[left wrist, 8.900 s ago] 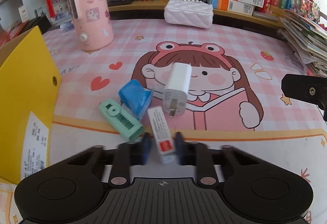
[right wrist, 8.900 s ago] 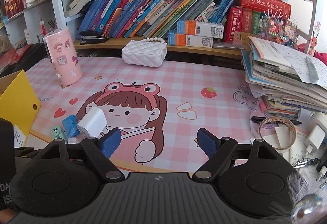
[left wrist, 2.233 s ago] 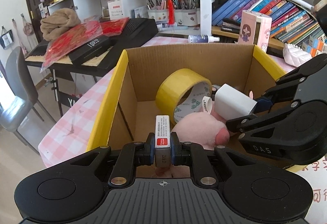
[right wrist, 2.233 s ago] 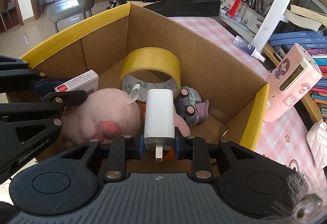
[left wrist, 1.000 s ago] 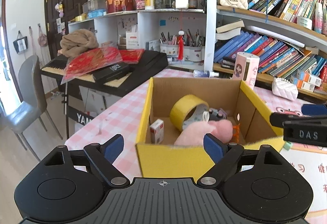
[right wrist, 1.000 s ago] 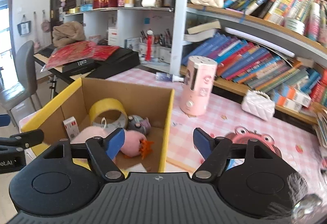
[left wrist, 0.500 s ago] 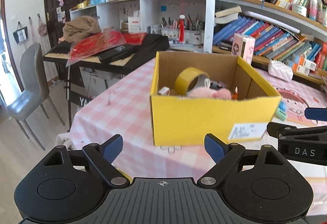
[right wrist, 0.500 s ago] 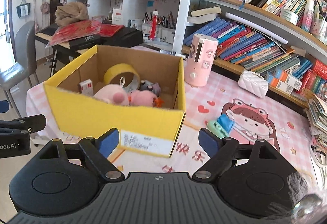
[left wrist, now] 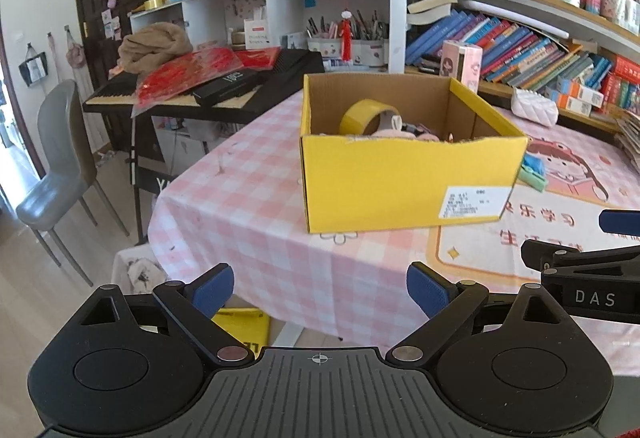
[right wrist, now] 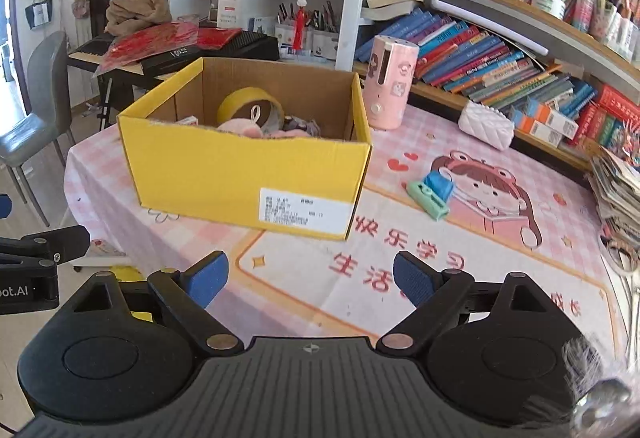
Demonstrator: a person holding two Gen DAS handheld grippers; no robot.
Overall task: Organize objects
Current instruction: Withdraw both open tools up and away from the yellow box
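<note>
Nearest, the left hand-held gripper (left wrist: 318, 288) and the right hand-held gripper (right wrist: 310, 278) both hang off the near edge of the surface (right wrist: 460, 270), jaws spread wide and empty — between picks, by the look of it. Beyond them sits the yellow box (right wrist: 248, 174), holding a tape roll (right wrist: 244, 100) and a pink plush (right wrist: 240, 128). Further right, the green stapler (right wrist: 426, 198) and blue item (right wrist: 439, 185) lie touching on the mat — likely next, calling for a reach past the box.

Both wrist views face yellow box (left wrist: 400, 178) (right wrist: 240, 174)
</note>
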